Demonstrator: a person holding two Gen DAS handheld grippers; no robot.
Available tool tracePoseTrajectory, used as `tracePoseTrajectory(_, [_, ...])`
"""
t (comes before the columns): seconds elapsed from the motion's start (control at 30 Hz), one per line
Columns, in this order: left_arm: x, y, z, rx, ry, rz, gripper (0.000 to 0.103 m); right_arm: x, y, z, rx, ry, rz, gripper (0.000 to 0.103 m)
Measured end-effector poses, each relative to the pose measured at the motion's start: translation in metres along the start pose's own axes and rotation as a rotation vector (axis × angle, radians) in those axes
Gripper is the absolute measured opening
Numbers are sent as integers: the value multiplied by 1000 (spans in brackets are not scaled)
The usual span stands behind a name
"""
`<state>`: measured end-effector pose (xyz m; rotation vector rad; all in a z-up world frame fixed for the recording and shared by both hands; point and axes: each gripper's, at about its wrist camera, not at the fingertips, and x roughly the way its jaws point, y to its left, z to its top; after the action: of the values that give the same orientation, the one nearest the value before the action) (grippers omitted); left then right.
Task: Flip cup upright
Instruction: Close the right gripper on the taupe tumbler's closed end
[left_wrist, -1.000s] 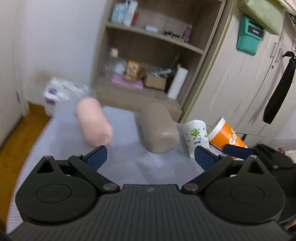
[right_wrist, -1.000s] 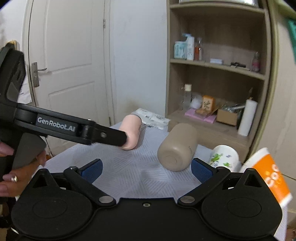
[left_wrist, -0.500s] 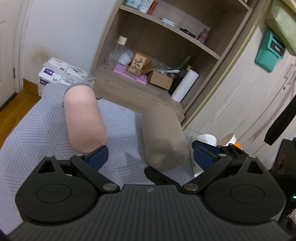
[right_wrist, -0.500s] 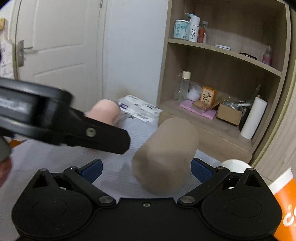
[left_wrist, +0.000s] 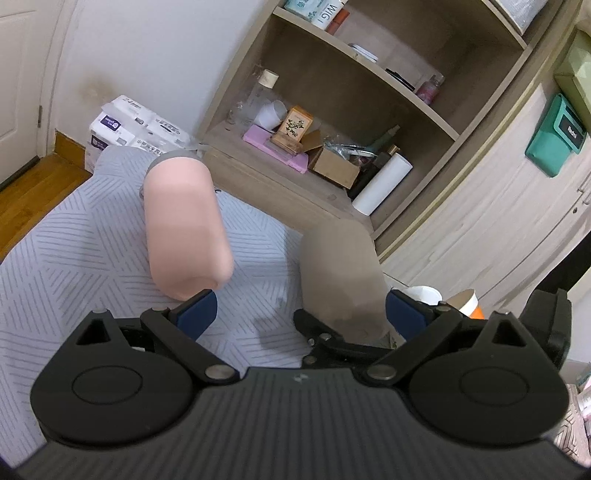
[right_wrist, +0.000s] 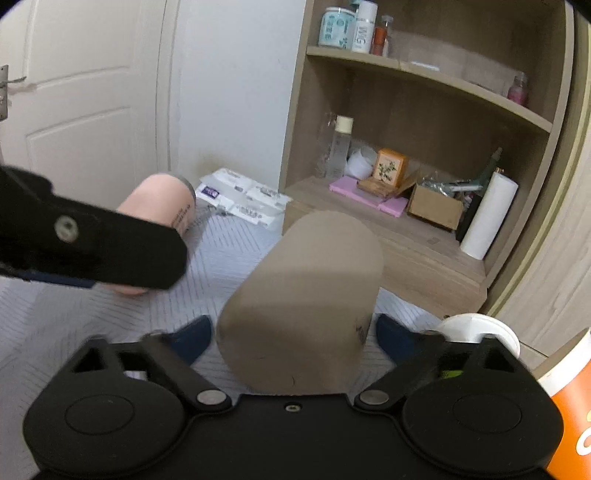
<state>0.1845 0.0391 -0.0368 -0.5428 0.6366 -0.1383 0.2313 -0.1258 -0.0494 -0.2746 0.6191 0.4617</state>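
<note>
The right gripper (right_wrist: 291, 338) stands wide open with its blue pads either side of the near end of a tan cup (right_wrist: 303, 295), which lies on its side on a grey patterned cloth (right_wrist: 48, 325); the pads look just clear of the cup's wall, though contact cannot be ruled out. The left gripper (left_wrist: 301, 312), also spread wide and holding nothing, hovers above the cloth between the tan cup (left_wrist: 341, 273) and a pink cup (left_wrist: 184, 232) that lies on its side to the tan cup's left; one of its black fingers (right_wrist: 110, 251) crosses the right camera's view in front of the pink cup (right_wrist: 159, 206). To the right of the tan cup sit a white paper cup (right_wrist: 476, 330) and an orange paper cup (right_wrist: 569, 398). Beyond it stands a wooden shelf unit (right_wrist: 406, 236) with bottles, boxes and a paper roll. The tan cup looks smooth, matte and rigid, probably a light plastic or insulated tumbler, so it should roll readily on the cloth and could slip under a shallow pinch. A hold across the round body near the middle, pads on opposite sides, seems the surest way to swing it onto its base; which end is the mouth cannot be told from here.
</note>
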Motion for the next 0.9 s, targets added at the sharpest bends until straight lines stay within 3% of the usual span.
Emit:
tracePoseTrajectory(0.33, [1,1,-6,-41,43,-48,99,-17,5,-6,-13,26,20,89])
tracePoseTrajectory(0.57, [-1,0,-17,-81,110,-89,99,-43,6,-19,41,73,102,89])
tracePoseTrajectory(0.73, [0,7,-28,-139,213,-153,99,-66,8,-34,111,103,170,89])
tracePoseTrajectory(0.9, [-8,7,-36,-138,236,-162,98,-84,7,-48,173,138,255,89])
